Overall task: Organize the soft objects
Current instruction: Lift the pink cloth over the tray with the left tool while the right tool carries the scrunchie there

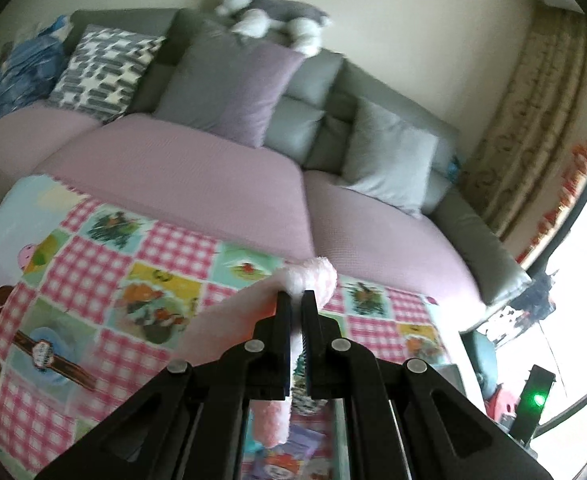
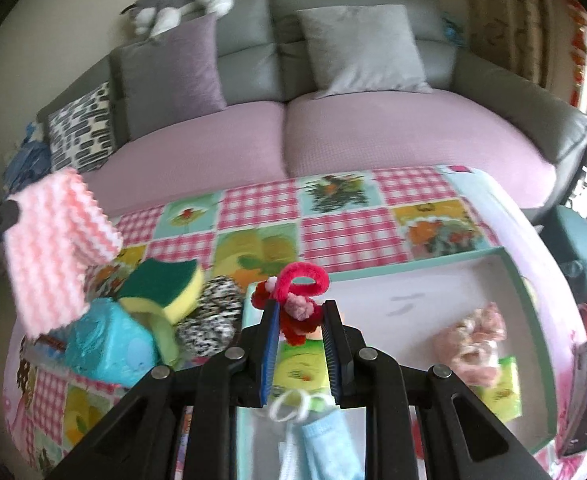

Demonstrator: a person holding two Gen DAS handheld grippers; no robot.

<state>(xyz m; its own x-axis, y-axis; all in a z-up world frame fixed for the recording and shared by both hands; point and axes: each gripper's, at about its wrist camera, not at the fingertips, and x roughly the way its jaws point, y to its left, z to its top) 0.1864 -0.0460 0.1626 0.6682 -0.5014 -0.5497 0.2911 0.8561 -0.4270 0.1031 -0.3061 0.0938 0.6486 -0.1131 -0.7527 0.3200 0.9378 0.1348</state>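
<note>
My left gripper point(image 1: 296, 296) is shut on a fuzzy pink-and-white striped cloth point(image 1: 313, 276), which folds over the fingertips and hangs below them, lifted above the table. In the right wrist view that cloth point(image 2: 53, 240) dangles at the left from the left gripper point(image 2: 11, 212). My right gripper point(image 2: 301, 306) is shut on a red chenille toy point(image 2: 303, 284) with a pink pom-pom, held over the left edge of a teal-rimmed white tray point(image 2: 413, 288). A pink scrunchie point(image 2: 473, 344) lies in the tray.
On the checked tablecloth point(image 2: 333, 236) lie a green-yellow sponge point(image 2: 169, 284), a teal soft item point(image 2: 109, 344) and a black-and-white speckled item point(image 2: 213, 316). A light blue cloth point(image 2: 325, 440) is under my right gripper. Behind is a sofa point(image 1: 213, 168) with cushions and a plush dog point(image 1: 269, 16).
</note>
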